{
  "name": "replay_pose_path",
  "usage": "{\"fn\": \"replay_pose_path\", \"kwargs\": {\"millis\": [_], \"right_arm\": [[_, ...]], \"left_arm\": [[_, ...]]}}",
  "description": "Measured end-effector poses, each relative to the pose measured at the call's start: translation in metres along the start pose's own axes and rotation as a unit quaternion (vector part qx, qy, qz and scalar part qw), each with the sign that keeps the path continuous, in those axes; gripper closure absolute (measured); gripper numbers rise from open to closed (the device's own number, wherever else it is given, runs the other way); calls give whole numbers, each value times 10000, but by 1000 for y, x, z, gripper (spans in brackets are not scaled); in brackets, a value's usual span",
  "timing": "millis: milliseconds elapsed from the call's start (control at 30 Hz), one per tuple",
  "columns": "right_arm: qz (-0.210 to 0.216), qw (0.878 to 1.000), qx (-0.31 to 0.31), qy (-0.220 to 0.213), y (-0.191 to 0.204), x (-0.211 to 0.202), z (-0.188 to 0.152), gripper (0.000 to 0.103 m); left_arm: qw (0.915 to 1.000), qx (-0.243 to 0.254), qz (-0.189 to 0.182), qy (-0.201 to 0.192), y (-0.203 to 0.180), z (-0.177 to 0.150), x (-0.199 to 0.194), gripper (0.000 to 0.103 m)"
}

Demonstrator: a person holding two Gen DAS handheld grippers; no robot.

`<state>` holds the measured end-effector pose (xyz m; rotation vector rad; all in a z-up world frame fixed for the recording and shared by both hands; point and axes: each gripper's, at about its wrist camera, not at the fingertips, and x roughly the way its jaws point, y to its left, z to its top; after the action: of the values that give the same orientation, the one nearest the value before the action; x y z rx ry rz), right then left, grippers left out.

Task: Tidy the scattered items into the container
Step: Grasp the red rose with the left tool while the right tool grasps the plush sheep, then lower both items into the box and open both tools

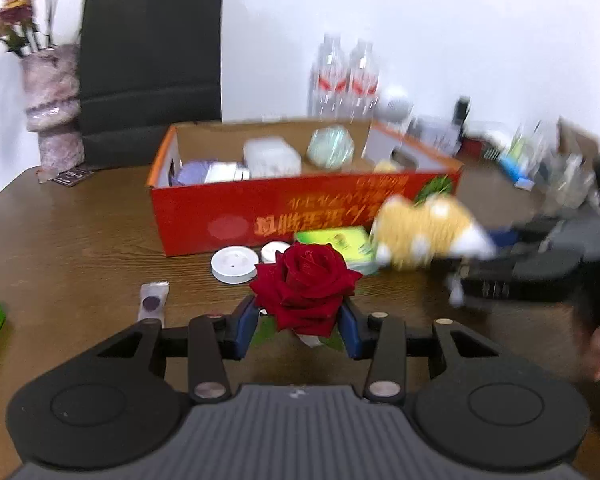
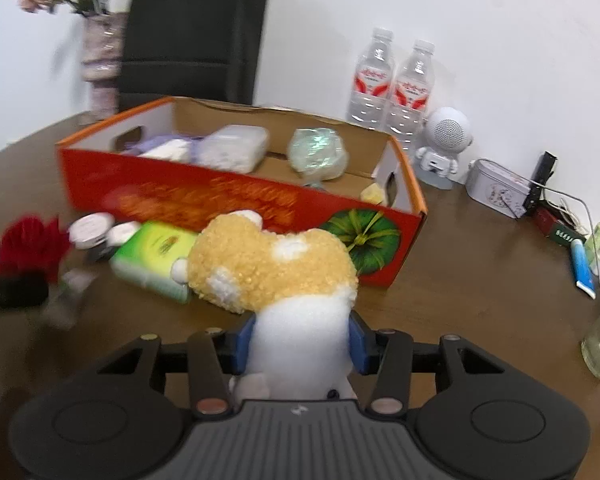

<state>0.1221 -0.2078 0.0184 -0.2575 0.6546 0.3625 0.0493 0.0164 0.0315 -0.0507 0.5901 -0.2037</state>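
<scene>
You have the open red cardboard box (image 2: 236, 196) mid-table on the brown wooden table (image 1: 80, 248), with a clear lidded plastic tub (image 2: 234, 148) and a pale green wrapped bundle (image 2: 318, 154) inside. Just in front of the box lie a white round disc (image 1: 234, 266) and a green tissue pack (image 2: 156, 254), side by side. Behind the box, two clear water bottles (image 2: 392, 84) stand at the wall; a white round-headed robot speaker (image 2: 444, 144) stands to their right. A black paper bag (image 1: 150, 64) stands behind the box's left end.
</scene>
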Motion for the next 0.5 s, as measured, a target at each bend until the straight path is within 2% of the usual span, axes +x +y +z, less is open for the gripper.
{"fn": "replay_pose_path", "kwargs": {"millis": [100, 167, 233, 300, 400, 500], "right_arm": [[214, 9996, 190, -49, 4, -33, -22, 59], [348, 9984, 406, -161, 3, -57, -28, 59], [420, 9967, 550, -431, -3, -81, -22, 59], [386, 9946, 559, -787, -14, -96, 0, 59], [82, 9904, 479, -1298, -37, -97, 51, 59], [36, 9904, 602, -1243, -62, -64, 111, 59]], "left_arm": [[9985, -538, -85, -40, 5, -3, -18, 60], [9972, -671, -220, -252, 8, 3, -31, 60], [9961, -606, -467, -441, 9, 22, -35, 60], [9959, -485, -580, -493, 13, 54, -25, 60], [9956, -550, -699, -280, 22, 110, 13, 59], [9945, -631, -819, 173, 24, 154, 74, 59]]}}
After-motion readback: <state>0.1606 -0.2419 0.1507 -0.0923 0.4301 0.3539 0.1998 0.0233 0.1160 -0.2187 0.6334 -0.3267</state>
